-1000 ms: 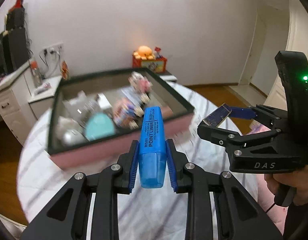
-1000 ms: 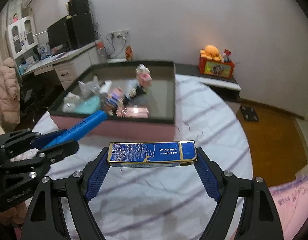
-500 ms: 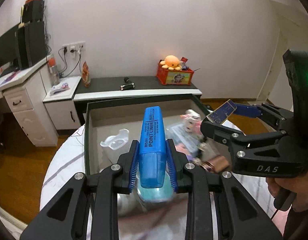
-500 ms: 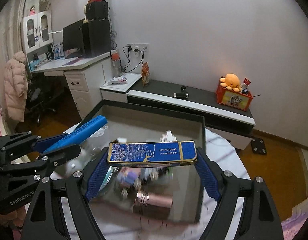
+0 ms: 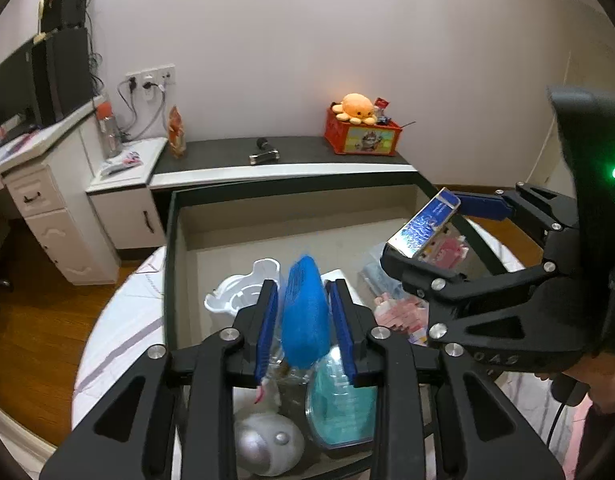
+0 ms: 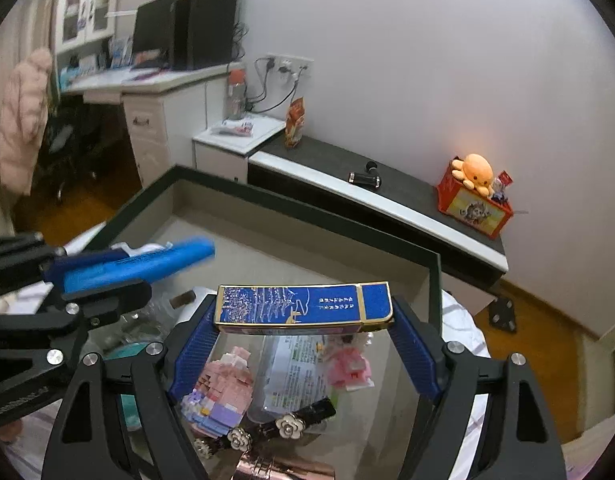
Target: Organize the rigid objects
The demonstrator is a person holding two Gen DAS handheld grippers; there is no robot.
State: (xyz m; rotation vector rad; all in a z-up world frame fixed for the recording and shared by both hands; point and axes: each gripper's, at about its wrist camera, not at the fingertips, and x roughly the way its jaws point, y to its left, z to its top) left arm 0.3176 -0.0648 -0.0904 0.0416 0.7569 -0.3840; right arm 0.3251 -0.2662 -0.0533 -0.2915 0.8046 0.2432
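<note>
My left gripper is open over the dark-rimmed storage box. The blue highlighter sits blurred between its parted pads, tilting down toward the box; it also shows in the right wrist view. My right gripper is shut on a flat blue box with gold trim, held level above the right side of the storage box. That blue box shows in the left wrist view too.
In the box lie a white cup, a teal lid, a silver ball, pink block figures, a leaflet and a flowered strap. Behind stands a low cabinet with an orange crate.
Both grippers moved forward and down over the box. The left jaws opened and the highlighter, firmly held before, now tips down loose between the pads.
</note>
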